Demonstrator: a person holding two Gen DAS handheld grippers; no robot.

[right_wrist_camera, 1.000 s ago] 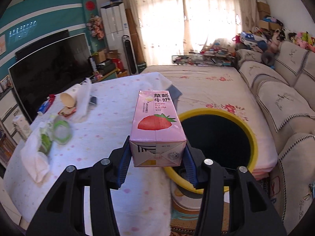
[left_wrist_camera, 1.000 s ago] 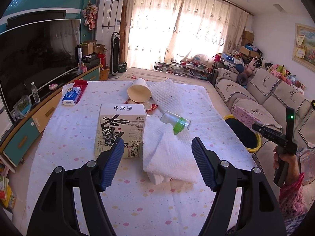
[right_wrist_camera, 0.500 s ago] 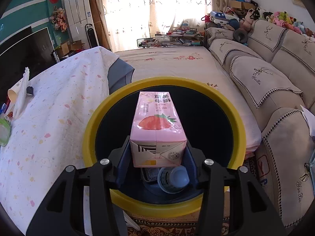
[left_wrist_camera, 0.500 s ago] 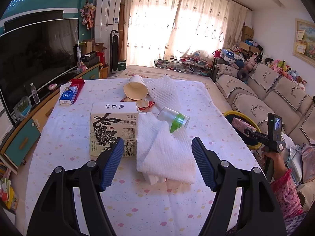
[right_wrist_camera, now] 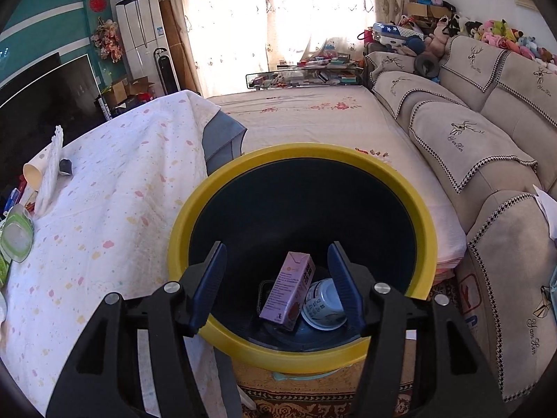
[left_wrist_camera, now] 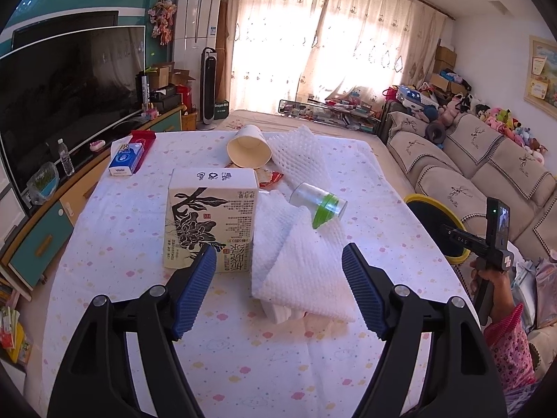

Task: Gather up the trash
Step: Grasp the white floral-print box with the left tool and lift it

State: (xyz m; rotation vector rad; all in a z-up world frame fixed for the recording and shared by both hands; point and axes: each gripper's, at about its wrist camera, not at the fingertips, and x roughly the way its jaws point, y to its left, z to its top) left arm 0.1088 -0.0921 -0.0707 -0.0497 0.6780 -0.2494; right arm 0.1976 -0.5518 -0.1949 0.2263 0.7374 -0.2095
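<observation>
Table (left_wrist_camera: 115, 230) w/ white pastel-dotted cloth: tall cream carton (left_wrist_camera: 211, 221) upright at centre, white foam wrap (left_wrist_camera: 299, 264) touching it at 3 o'clock, clear green-banded cup (left_wrist_camera: 320, 205) on its side at 2, paper cup (left_wrist_camera: 249, 148) + foam net (left_wrist_camera: 301, 155) at 12, blue box (left_wrist_camera: 126, 159) at 10.

We see a white tablecloth (left_wrist_camera: 146, 230) with little pink, yellow and purple dots. On it stands a cream box (left_wrist_camera: 212, 223) with black flowers. At its two o'clock lies a clear bottle (left_wrist_camera: 318, 205) with a green band. The bin (right_wrist_camera: 303, 160) is yellow outside, black inside, with a pink carton (right_wrist_camera: 289, 291).
</observation>
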